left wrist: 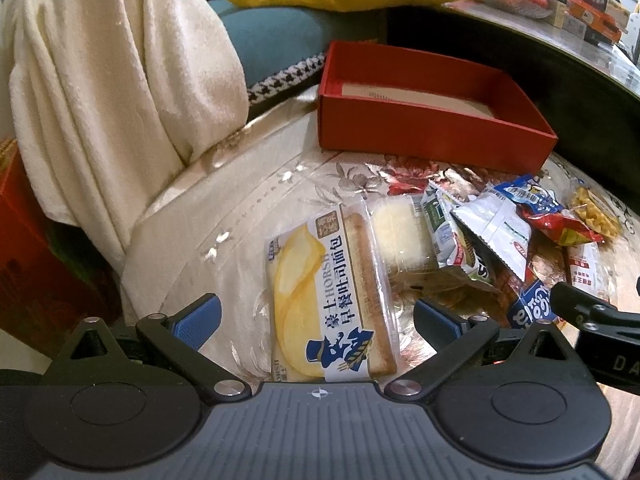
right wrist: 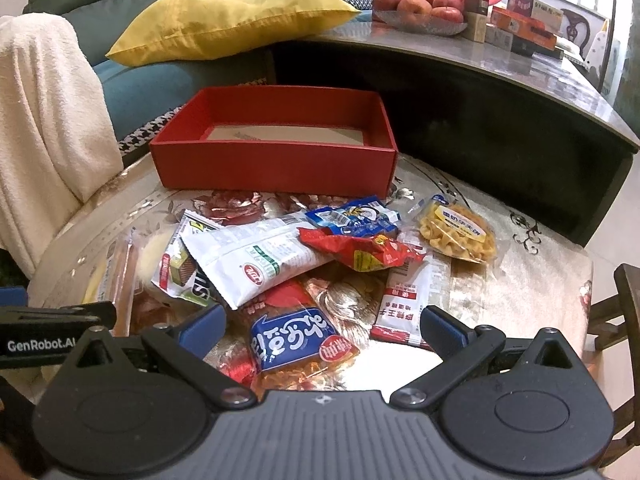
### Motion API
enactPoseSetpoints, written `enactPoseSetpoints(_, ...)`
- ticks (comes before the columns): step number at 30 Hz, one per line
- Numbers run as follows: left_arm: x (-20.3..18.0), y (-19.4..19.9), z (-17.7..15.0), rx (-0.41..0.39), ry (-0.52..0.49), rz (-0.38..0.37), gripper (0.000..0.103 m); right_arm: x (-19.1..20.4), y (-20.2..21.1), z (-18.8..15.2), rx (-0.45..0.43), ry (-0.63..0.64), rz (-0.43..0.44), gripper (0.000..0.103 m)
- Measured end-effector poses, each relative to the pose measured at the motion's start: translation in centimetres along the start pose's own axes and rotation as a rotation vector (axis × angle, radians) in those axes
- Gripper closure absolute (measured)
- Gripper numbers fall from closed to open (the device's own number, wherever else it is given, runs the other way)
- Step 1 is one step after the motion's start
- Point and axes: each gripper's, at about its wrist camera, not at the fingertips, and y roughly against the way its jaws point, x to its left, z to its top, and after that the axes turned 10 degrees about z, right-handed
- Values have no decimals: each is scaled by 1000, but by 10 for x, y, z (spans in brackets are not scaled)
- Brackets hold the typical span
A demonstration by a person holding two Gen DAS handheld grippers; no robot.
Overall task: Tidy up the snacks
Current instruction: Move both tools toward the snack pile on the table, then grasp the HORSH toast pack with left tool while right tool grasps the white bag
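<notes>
The released left tool (left wrist: 316, 316) straddles the clear-wrapped yellow toast packet (left wrist: 332, 296), its long axis pointing toward the empty red cardboard box (left wrist: 432, 136).

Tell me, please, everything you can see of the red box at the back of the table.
The red box is a shallow, open-topped rectangular tray, seemingly matte cardboard, red on its walls inside and out, with a pale tan floor. No lid shows, and the visible floor is bare. It sits flat and upright on the flowered tablecloth, behind the pile of snack packets, which lie apart from its front wall. Neither gripper touches it; a dark low table stands behind.
</notes>
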Motion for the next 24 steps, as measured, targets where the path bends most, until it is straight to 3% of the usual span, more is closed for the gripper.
enactPoseSetpoints(7,4,-16,10,57,33,-28,0,-8,-1,3,8,-33,9,3)
enactPoseSetpoints(19,18,-65,12,249,135,-86,0,-10,-7,8,36,-64,64,3)
enactPoseSetpoints(22,16,-78,9,322,151,-118,4,-11,-8,9,38,-66,73,3)
enactPoseSetpoints(24,13,-79,9,315,137,-95,7,-12,-9,9,44,-74,79,3)
